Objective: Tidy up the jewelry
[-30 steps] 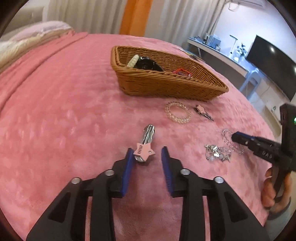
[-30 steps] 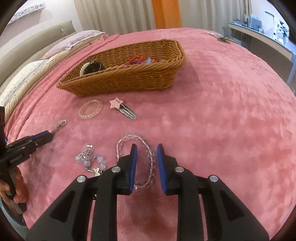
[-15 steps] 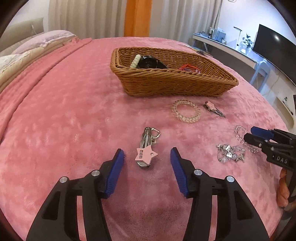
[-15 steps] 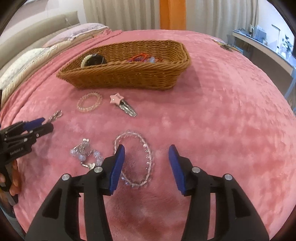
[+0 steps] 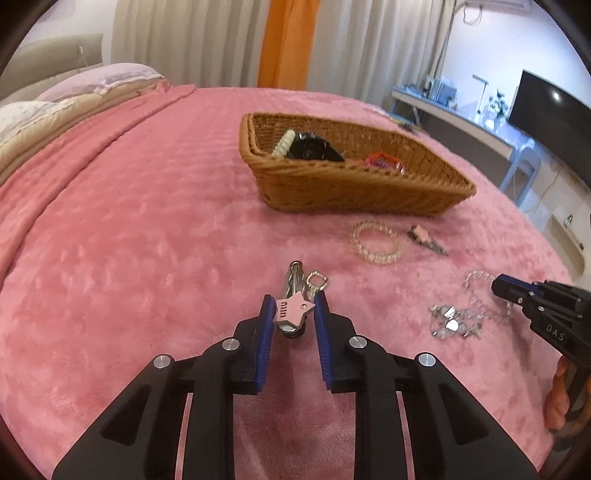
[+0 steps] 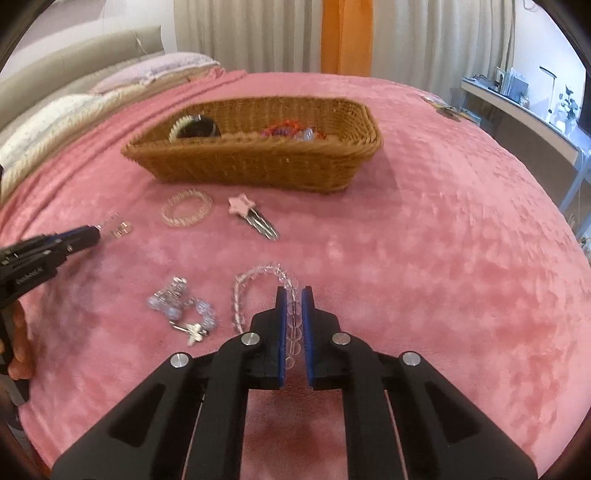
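Note:
A wicker basket [image 5: 354, 192] [image 6: 258, 166] stands on the pink bedspread and holds several pieces. My left gripper [image 5: 293, 308] is shut on a pink star hair clip [image 5: 291, 310] with a metal clasp [image 5: 316, 282] beside it. My right gripper [image 6: 293, 306] is shut on a clear bead bracelet [image 6: 258, 277]. A pink bead bracelet [image 5: 375, 242] [image 6: 186, 212], a second star clip [image 5: 424, 240] [image 6: 251, 218] and a crystal charm chain [image 5: 454, 321] [image 6: 181, 310] lie loose in front of the basket.
Pillows [image 5: 74, 96] lie at the far left of the bed. A desk [image 5: 461, 118] and a dark TV screen [image 5: 546, 118] stand beyond the bed's right edge. Curtains [image 6: 258, 33] hang behind.
Both grippers closed from open: the left onto the pink star clip, the right onto the clear bead bracelet.

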Available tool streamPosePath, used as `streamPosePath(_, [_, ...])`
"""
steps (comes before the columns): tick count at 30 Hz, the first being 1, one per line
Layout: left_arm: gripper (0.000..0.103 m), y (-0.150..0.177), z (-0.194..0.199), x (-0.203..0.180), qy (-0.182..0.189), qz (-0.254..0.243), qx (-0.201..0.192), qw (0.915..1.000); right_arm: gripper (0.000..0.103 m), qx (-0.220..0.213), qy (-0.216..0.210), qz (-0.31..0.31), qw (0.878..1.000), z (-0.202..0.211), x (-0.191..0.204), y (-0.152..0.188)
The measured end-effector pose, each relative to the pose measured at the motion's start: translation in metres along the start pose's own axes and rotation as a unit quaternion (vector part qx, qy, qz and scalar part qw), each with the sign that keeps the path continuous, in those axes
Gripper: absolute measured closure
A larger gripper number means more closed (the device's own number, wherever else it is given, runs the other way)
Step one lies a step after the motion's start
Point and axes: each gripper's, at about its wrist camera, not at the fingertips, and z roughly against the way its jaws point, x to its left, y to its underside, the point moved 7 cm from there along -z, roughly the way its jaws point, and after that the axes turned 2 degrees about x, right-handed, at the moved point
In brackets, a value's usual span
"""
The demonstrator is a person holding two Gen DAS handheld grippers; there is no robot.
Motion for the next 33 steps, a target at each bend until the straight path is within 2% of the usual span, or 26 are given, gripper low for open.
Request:
streamPosePath(4, [0.083,-0.006,0.014,-0.003,0.005,-0.002,-0.029,0.9996,0.097,-0.015,-0.032,-0.016,0.999,0.016,0.006,-0.009])
streamPosePath(14, [0.083,-0.035,0.06,-0.012,0.019,-0.005,-0.097,0.9951,0.097,-0.075,-0.03,-0.027,0.996,0.064,0.01,-0.046])
streamPosePath(18, [0.083,-0.059,0.081,-0.022,0.028,-0.011,-0.119,0.9924,0.097,-0.096,-0.034,-0.022,0.995,0.081,0.013,-0.08])
streamPosePath(22, [0.083,-0.102,0.097,-0.041,0.038,-0.029,-0.147,0.988,0.097,-0.127,-0.033,-0.013,0.991,0.094,0.016,-0.124])
streamPosePath(26, [0.083,-0.136,0.089,-0.06,0.037,-0.055,-0.164,0.9842,0.097,-0.134,-0.026,-0.011,0.991,0.082,0.013,-0.165])
streamPosePath(33, [0.083,-0.17,0.019,-0.072,0.053,-0.043,-0.144,0.9872,0.097,-0.113,-0.035,-0.025,0.993,0.025,0.003,-0.204])
